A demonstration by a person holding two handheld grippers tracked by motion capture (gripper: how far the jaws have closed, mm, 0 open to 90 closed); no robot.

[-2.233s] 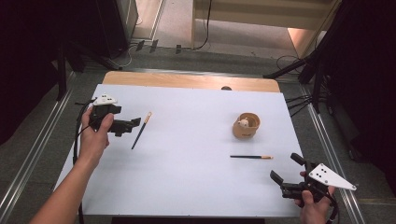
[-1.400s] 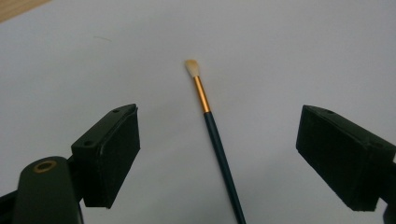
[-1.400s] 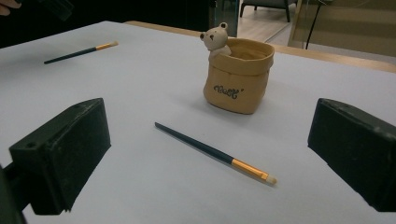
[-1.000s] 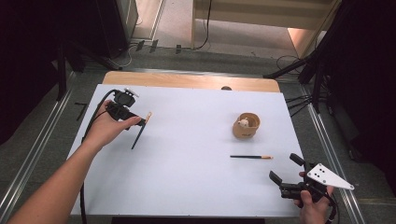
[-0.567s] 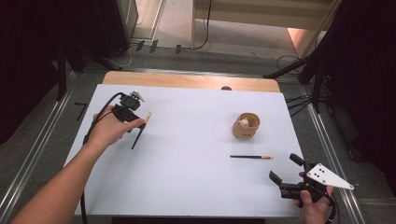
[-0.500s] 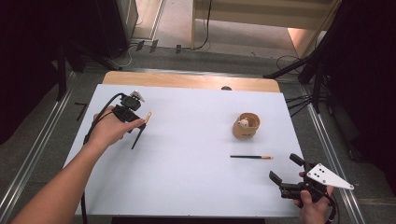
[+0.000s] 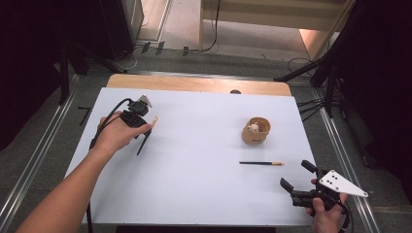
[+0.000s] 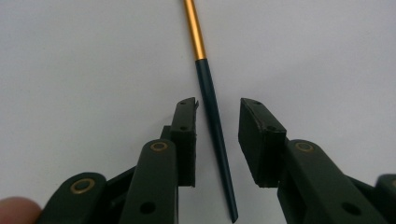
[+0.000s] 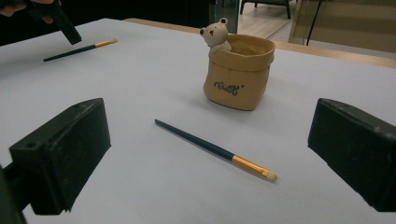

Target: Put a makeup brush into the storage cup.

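While the left gripper jaws have just been closing around, not yet pinching, the brush | lying flat at the sheet's left | gold ferrule away from jaws, bristles cut off | right gripper spread.

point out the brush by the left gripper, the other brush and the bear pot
left brush (image 8: 212, 109): left gripper view, dark handle between the jaws
second brush (image 9: 205, 146): right gripper view, mid handle
bear pot (image 7: 256, 132): high view, tan wall

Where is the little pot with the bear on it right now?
In the high view the bear pot stands on the right half of the white table, just beyond a dark-handled brush. The right gripper view shows it upright behind that brush.
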